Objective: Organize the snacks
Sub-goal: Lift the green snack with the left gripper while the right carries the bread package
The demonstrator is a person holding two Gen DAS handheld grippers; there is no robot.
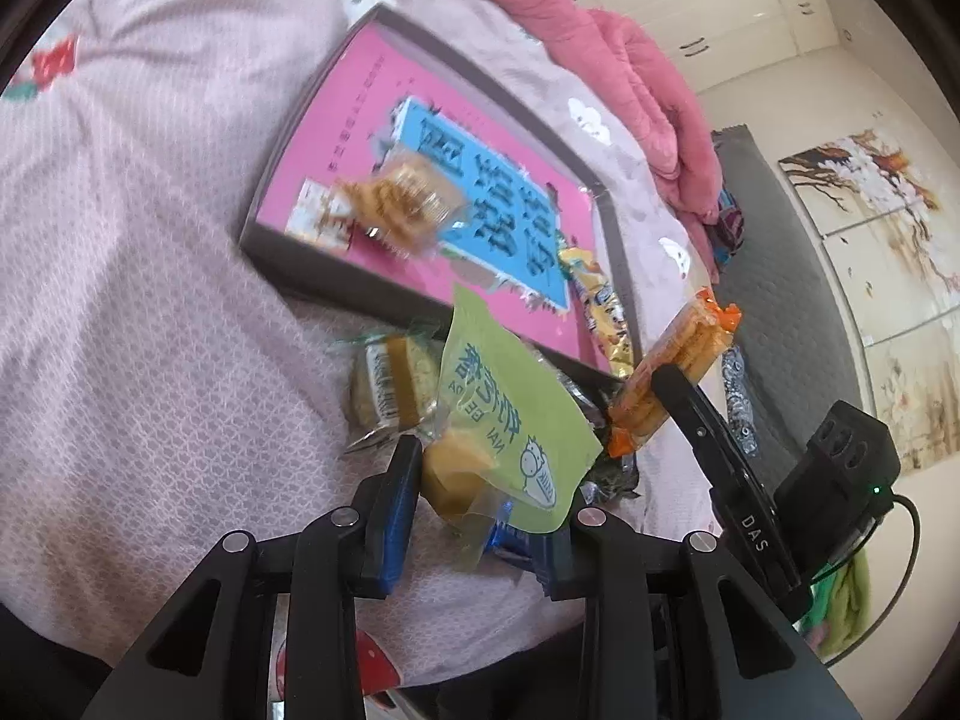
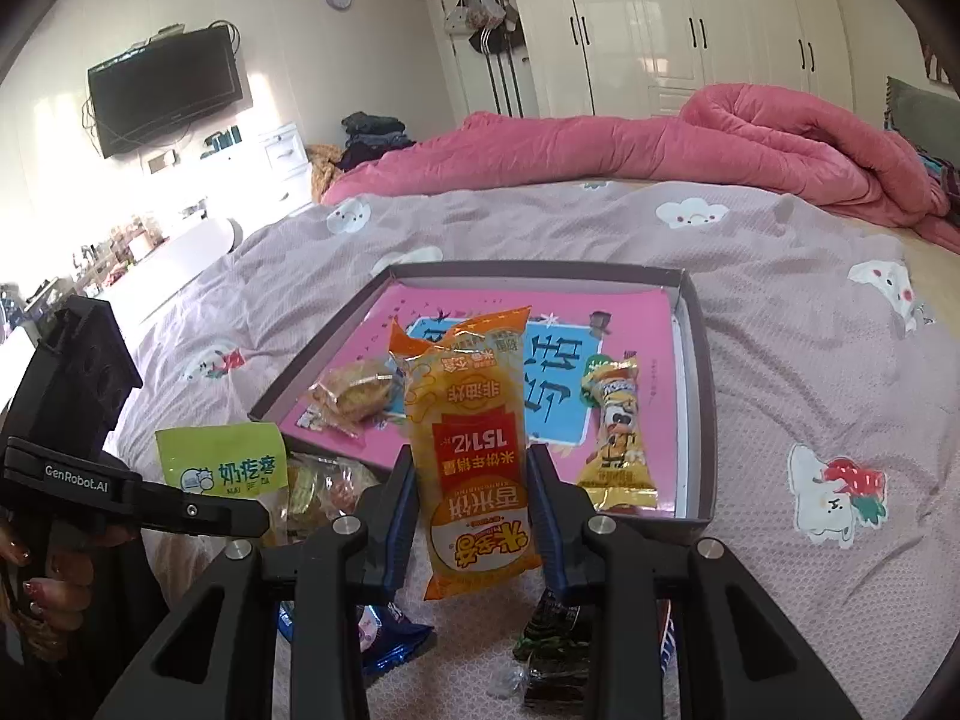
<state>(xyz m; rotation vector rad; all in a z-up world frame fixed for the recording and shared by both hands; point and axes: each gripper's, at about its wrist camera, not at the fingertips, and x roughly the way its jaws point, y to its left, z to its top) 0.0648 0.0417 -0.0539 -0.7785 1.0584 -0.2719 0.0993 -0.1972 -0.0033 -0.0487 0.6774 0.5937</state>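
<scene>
My left gripper point(image 1: 480, 510) is shut on a green snack packet point(image 1: 510, 414) with a yellowish block in its clear lower part, held above the bed. My right gripper point(image 2: 471, 480) is shut on an orange-yellow rice cracker pack point(image 2: 474, 450), upright in front of a shallow dark box point(image 2: 696, 390) lined with a pink and blue sheet. A clear-wrapped cake point(image 2: 354, 396) and a yellow snack stick point(image 2: 618, 438) lie in the box. In the right wrist view the left gripper point(image 2: 252, 510) and its green packet point(image 2: 222, 462) are at the left. In the left wrist view the right gripper point(image 1: 660, 384) grips the cracker pack point(image 1: 678, 348).
Loose snacks lie on the lilac bedsheet point(image 2: 810, 312) near the box: a green-wrapped cake point(image 1: 390, 384), a blue packet point(image 2: 390, 642) and dark wrapped pieces point(image 2: 552, 660). A pink quilt point(image 2: 660, 144) is bunched along the far side. A hand point(image 2: 36, 576) grips the left tool.
</scene>
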